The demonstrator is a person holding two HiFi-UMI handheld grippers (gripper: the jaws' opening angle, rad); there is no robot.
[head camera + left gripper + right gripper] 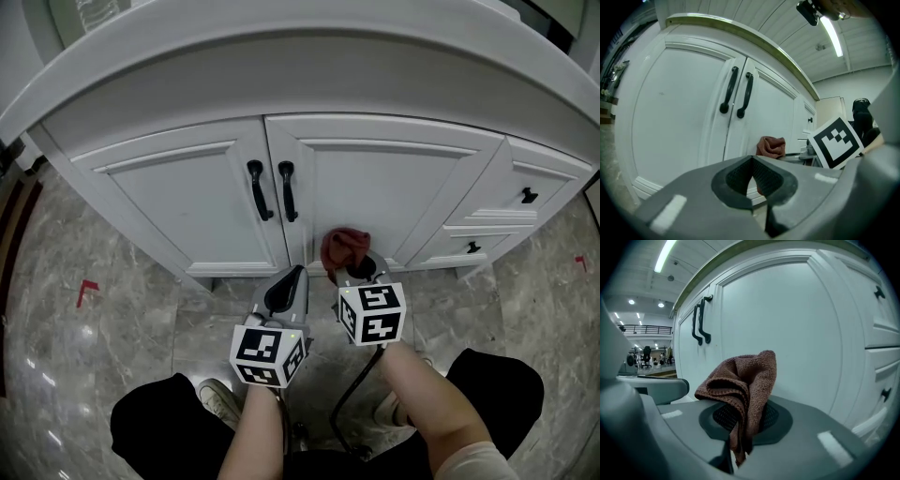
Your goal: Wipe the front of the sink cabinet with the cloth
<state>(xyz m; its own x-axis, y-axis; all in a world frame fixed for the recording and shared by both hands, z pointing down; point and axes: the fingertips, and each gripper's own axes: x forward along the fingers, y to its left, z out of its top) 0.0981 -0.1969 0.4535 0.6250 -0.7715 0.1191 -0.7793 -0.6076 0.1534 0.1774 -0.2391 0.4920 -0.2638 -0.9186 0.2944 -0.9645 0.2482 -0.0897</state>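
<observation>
The right gripper [740, 423] has its jaws clamped on a bunched brown cloth [746, 379], which stands up out of them. The cloth sits low on the right-hand door [380, 192] of the white sink cabinet [178, 187]; it seems to press against the panel, though contact is hard to confirm. The left gripper [752, 180] has its jaws closed on nothing and hovers just beside the right one, pointing at the cabinet's base. Two black handles [272, 190] hang above, and drawers [511, 211] lie to the right over the marble floor [84, 366].
</observation>
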